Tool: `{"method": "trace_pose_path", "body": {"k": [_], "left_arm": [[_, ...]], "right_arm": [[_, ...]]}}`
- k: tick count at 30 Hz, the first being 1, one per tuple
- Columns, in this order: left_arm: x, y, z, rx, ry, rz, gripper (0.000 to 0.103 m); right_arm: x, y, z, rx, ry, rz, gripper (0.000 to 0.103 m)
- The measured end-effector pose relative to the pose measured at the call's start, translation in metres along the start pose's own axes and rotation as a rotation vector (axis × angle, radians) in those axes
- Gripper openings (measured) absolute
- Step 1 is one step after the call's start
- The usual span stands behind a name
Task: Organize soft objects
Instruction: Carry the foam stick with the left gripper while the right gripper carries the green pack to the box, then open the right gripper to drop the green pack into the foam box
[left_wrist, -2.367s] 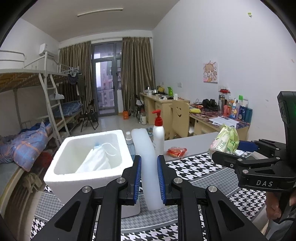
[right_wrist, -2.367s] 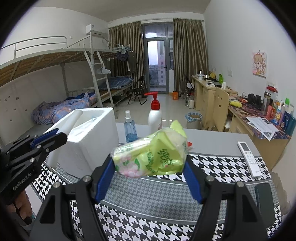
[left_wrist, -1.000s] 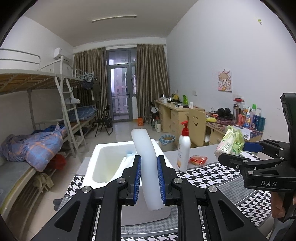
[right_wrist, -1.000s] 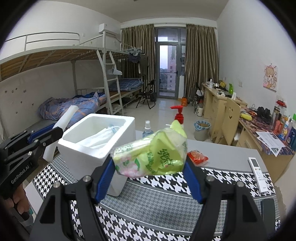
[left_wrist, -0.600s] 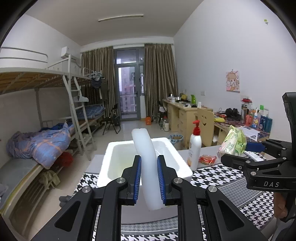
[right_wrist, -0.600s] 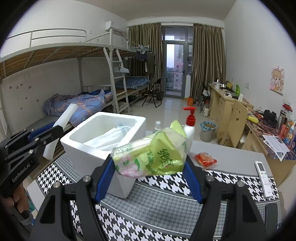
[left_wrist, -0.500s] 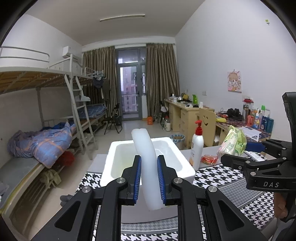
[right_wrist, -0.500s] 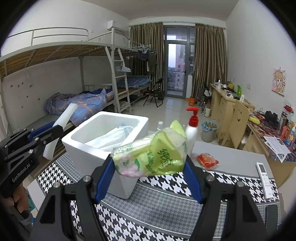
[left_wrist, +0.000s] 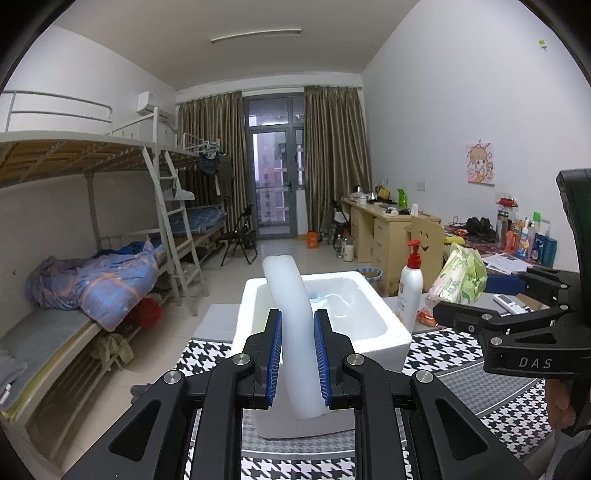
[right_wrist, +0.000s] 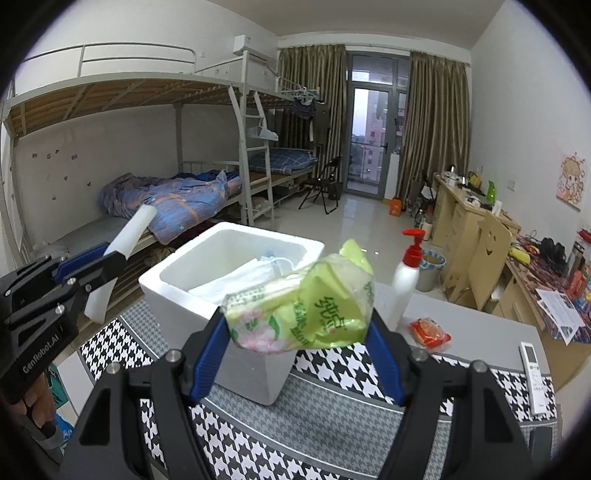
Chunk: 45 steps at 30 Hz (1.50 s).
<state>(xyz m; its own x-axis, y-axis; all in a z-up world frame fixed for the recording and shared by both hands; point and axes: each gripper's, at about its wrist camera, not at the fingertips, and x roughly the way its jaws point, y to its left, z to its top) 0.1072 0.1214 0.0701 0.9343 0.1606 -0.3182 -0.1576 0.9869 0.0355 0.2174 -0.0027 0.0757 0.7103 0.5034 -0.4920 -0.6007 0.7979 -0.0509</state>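
Over the last seconds I had swung both tongs toward the foam box (left_wrist: 369, 325) near the table's left edge. My left tongs (left_wrist: 297, 360) stayed pinched on the foam tube (left_wrist: 291, 325), now in front of the box; my right tongs (right_wrist: 297, 345) still clamped the tissue pack (right_wrist: 306, 306) just beside its rim, so both drops looked near.
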Motion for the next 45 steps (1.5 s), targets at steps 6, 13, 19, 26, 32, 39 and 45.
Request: {"method": "trace_pose_path", "body": {"k": [6,13,19,26,32,39,45], "left_arm": [[-0.004,0.004,0.0,-0.008,-0.003,0.026,0.019],[-0.007,0.006,0.003,-0.014,-0.014,0.047,0.019],[-0.006,0.009,0.003,-0.024,-0.018,0.064,0.019],[-0.005,0.016,0.003,-0.044,-0.018,0.096,0.019],[0.0,0.022,0.004,-0.065,-0.019,0.115,0.019],[0.003,0.021,0.003,-0.064,-0.017,0.122,0.019],[0.005,0.025,0.003,-0.068,-0.015,0.131,0.019]], "right_arm": [[0.004,0.007,0.004,-0.022,-0.007,0.015,0.075],[0.009,0.012,0.009,-0.048,-0.01,0.028,0.075],[0.013,0.008,0.012,-0.053,-0.014,0.049,0.075],[0.025,0.008,0.017,-0.054,-0.019,0.078,0.075],[0.035,0.011,0.02,-0.058,-0.009,0.094,0.075],[0.048,0.013,0.025,-0.051,0.0,0.114,0.075],[0.06,0.016,0.029,-0.059,0.013,0.114,0.075]]}}
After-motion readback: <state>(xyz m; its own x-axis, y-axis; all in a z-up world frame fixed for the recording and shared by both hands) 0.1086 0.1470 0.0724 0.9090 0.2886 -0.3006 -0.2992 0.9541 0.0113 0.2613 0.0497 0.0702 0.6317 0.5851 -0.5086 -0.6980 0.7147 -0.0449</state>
